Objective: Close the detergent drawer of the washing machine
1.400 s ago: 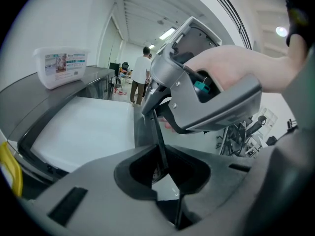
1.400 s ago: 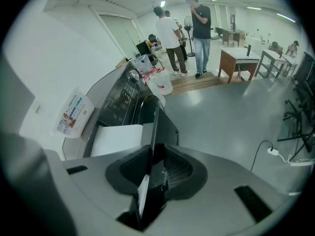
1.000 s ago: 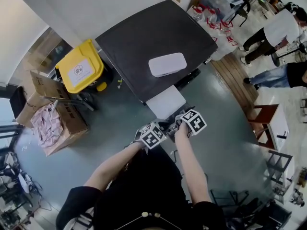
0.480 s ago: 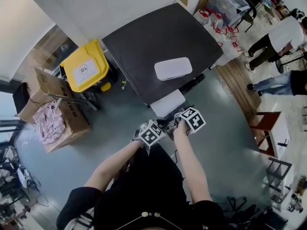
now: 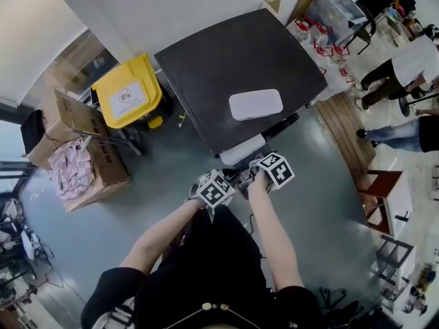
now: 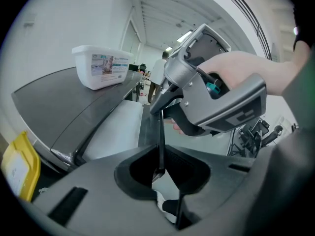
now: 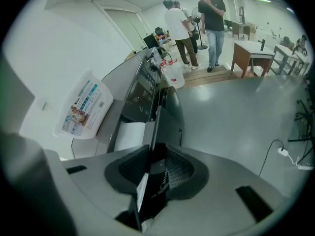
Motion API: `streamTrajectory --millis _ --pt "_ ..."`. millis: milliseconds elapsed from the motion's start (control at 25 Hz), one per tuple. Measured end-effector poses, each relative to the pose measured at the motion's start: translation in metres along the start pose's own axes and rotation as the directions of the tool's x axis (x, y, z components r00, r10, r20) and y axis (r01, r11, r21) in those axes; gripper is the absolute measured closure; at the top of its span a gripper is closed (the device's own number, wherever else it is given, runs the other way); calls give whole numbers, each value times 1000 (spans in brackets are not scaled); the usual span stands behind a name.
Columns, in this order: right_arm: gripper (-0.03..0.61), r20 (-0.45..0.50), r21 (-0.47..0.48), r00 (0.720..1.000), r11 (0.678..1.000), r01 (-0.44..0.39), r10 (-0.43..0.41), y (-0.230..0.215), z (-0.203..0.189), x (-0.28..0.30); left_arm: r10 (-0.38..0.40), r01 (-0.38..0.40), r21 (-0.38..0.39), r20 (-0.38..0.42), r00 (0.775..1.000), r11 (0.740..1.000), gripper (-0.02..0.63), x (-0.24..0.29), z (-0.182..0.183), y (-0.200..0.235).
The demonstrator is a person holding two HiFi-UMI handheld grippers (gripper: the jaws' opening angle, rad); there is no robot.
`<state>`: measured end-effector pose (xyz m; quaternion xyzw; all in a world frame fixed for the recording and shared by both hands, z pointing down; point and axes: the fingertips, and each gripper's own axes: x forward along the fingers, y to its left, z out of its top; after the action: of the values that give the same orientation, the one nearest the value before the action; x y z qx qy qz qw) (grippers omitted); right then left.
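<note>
The washing machine [image 5: 233,60] has a dark top with a white box [image 5: 255,105] on it. Its white detergent drawer [image 5: 241,151] sticks out only a short way from the front. Both grippers hold the drawer's dark front panel [image 5: 243,172]. My left gripper [image 5: 230,175] is shut on the panel's thin edge [image 6: 161,141], which runs between its jaws [image 6: 160,173]. My right gripper [image 5: 255,164] has the same panel [image 7: 162,127] between its jaws [image 7: 152,173], and they are slowly opening while still touching it. The drawer's white tray [image 7: 129,134] shows beyond the panel.
A yellow bin [image 5: 127,94] and cardboard boxes [image 5: 75,163] stand left of the machine. People [image 5: 418,60] stand at the far right beside a wooden table [image 5: 384,184]. Grey floor [image 5: 322,184] surrounds me.
The drawer has slid into the machine, showing much less white than a second ago. Both grippers moved toward the machine with its front panel.
</note>
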<state>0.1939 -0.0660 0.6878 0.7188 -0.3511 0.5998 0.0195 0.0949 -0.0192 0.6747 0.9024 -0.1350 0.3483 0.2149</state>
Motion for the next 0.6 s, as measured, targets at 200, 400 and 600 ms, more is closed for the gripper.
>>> streamTrajectory --millis 200,400,600 --pt "474 -18 -1 1000 1000 -23 23 12 0 5 31 -31 -25 14 999 999 566 -2 2 14" --pt "472 -40 -2 999 999 -36 36 19 0 10 49 -49 -36 14 999 998 565 -5 5 21" --pt "470 -51 -9 997 998 -55 54 24 1 13 83 -82 -68 24 996 994 561 -5 6 27"
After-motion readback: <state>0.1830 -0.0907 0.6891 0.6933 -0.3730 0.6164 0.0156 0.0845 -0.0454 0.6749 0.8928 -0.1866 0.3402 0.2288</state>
